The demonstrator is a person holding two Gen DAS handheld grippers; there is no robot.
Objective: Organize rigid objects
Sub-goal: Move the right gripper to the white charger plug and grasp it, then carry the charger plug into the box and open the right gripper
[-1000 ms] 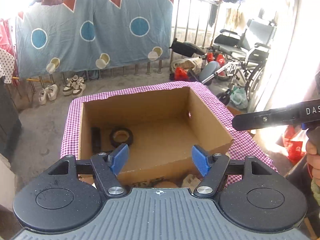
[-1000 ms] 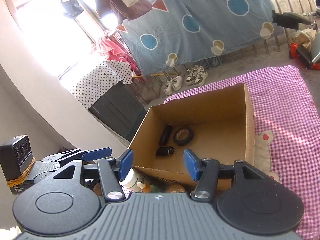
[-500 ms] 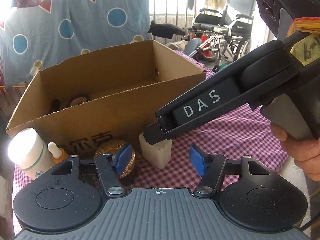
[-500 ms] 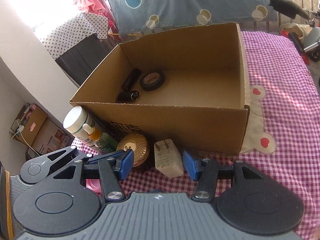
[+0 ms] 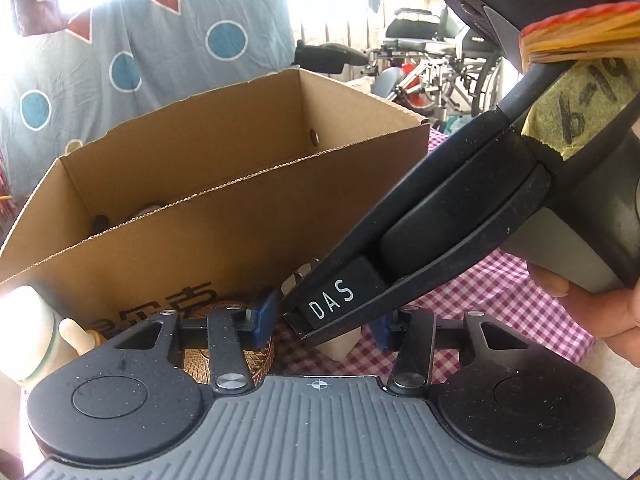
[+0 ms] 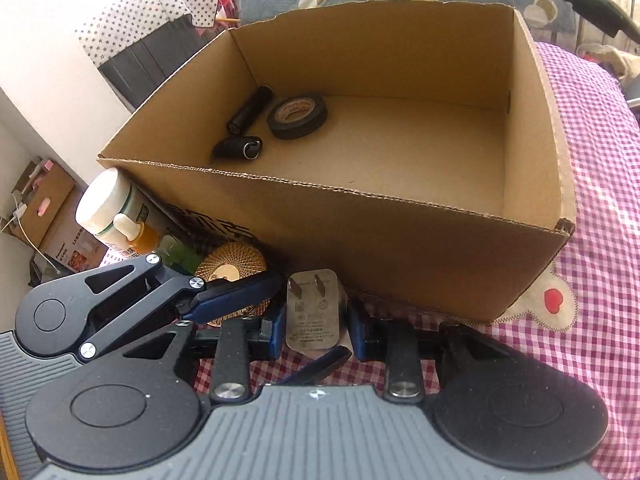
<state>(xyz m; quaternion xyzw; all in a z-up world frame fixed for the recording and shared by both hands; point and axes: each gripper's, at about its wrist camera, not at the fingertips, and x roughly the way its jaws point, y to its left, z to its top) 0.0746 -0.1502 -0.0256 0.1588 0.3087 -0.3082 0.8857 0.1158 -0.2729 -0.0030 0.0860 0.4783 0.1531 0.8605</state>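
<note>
While your right gripper (image 6: 312,330) is straddling the white plug adapter (image 6: 314,314) with its blue pads spread just either side and not yet pinching, your left gripper (image 6: 276,320) is reaching into the same spot, also spread wide and holding nothing. The adapter is lying prongs-up on the checked cloth (image 6: 600,160), just in front of the cardboard box (image 6: 360,240), with the gold disc (image 6: 230,266) right beside it. You are risking a clash: two tools are crowding one small adapter, and a finger (image 6: 236,298) of the left one is lying over the disc and could knock it. The right wrist view is showing the box floor, where a tape roll (image 6: 298,116) and two black cylinders (image 6: 250,110) are sitting; the left wrist view is hiding those behind the near wall and showing mostly the right tool's body (image 5: 440,232)
</note>
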